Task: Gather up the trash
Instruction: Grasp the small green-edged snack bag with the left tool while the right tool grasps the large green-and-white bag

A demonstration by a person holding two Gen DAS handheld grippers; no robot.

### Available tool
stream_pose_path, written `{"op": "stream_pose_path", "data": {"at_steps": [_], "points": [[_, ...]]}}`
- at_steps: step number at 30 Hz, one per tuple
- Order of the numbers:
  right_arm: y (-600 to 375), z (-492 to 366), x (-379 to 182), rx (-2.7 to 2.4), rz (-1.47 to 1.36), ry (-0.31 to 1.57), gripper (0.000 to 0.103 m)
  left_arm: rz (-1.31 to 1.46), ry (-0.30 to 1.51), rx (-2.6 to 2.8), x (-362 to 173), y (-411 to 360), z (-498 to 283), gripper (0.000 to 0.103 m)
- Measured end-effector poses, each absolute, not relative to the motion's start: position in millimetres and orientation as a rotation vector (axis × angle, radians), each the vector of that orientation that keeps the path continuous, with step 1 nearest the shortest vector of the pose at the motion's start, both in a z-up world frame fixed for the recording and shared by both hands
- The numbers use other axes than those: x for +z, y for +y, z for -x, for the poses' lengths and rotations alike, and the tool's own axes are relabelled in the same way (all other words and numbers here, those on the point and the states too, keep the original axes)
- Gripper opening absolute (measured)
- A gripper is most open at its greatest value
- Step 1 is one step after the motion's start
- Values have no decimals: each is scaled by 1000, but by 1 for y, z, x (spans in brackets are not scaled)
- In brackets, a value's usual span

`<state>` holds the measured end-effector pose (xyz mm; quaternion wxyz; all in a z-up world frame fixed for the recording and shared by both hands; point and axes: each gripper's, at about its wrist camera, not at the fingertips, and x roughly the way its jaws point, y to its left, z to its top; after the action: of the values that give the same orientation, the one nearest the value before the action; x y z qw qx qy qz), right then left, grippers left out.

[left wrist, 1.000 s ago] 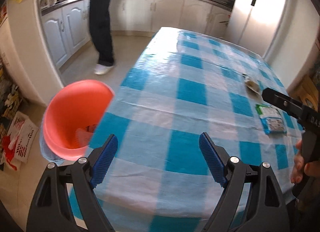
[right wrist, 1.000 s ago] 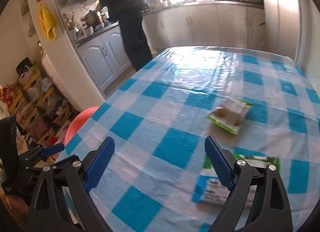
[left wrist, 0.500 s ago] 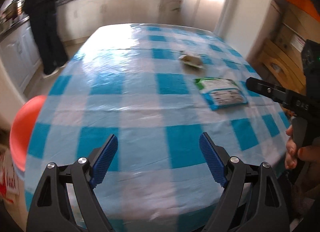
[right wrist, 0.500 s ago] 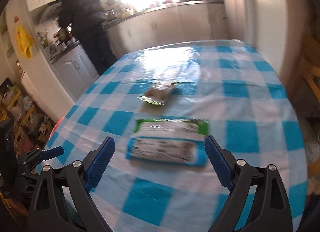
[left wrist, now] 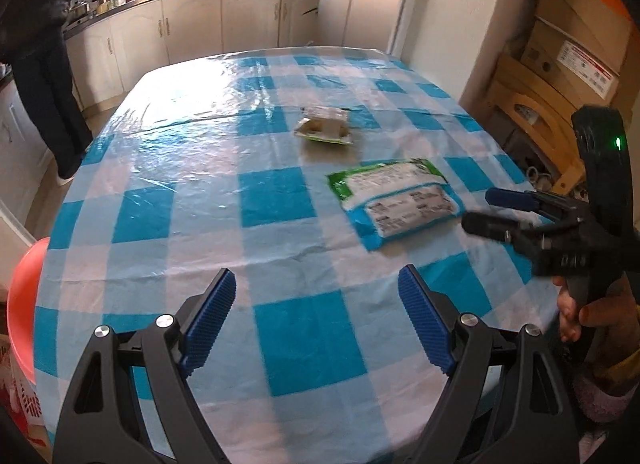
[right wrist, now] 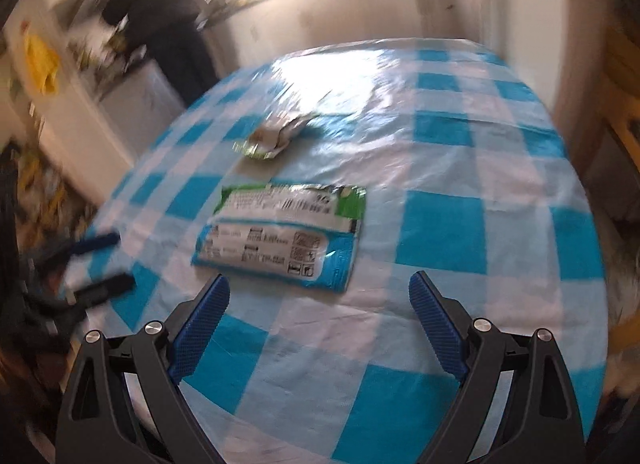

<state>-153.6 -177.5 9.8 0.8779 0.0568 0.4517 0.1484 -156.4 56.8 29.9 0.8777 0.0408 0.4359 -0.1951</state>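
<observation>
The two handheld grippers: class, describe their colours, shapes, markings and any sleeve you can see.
The left gripper and right gripper are alike: black plastic frames with triangular cut-outs, silver rivets, and two fingers faced with ribbed blue pads. Seen side-on, the right gripper's curved black body carries a small green light. A fuzzy pink sleeve cuff shows below it.

Flat wrapper (right wrist: 280, 236), crumpled wrapper (right wrist: 272, 136) beyond

Printed lines, a barcode and small symbols cover the flat green, white and blue plastic packet (right wrist: 280, 238) on the blue-and-white checked desk (right wrist: 440, 224), but blur leaves none legible; the red-striped label on a cardboard box (left wrist: 576, 60) is likewise unreadable.
</observation>
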Motion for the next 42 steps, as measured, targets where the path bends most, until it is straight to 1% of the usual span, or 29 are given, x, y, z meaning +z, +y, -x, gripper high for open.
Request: {"op": "stream_pose_path", "data": {"at_steps": [7, 10, 12, 21, 26, 30, 35, 40, 42], "points": [[-155, 126, 14, 496, 127, 953, 90, -7, 928, -375, 38, 80, 132, 84], [-151, 113, 15, 631, 144, 972, 90, 12, 921, -355, 43, 85, 124, 84], [-144, 108, 16, 660, 227, 951, 90, 32, 922, -354, 45, 86, 118, 84], [-119, 88, 7, 847, 433, 997, 90, 44, 941, -370, 43, 77, 100, 84], [-119, 74, 4, 882, 444, 1023, 94, 30, 964, -385, 36, 68, 94, 84], [-112, 73, -1, 926, 469, 1017, 100, 52, 974, -390, 35, 66, 86, 84], [-115, 80, -3, 922, 493, 969, 100, 71, 967, -409, 36, 62, 76, 84], [-118, 82, -3, 879, 452, 941, 96, 44, 947, -435, 39, 47, 61, 84], [-120, 83, -2, 847, 429, 937, 93, 41, 944, -430, 39, 42, 54, 84]]}}
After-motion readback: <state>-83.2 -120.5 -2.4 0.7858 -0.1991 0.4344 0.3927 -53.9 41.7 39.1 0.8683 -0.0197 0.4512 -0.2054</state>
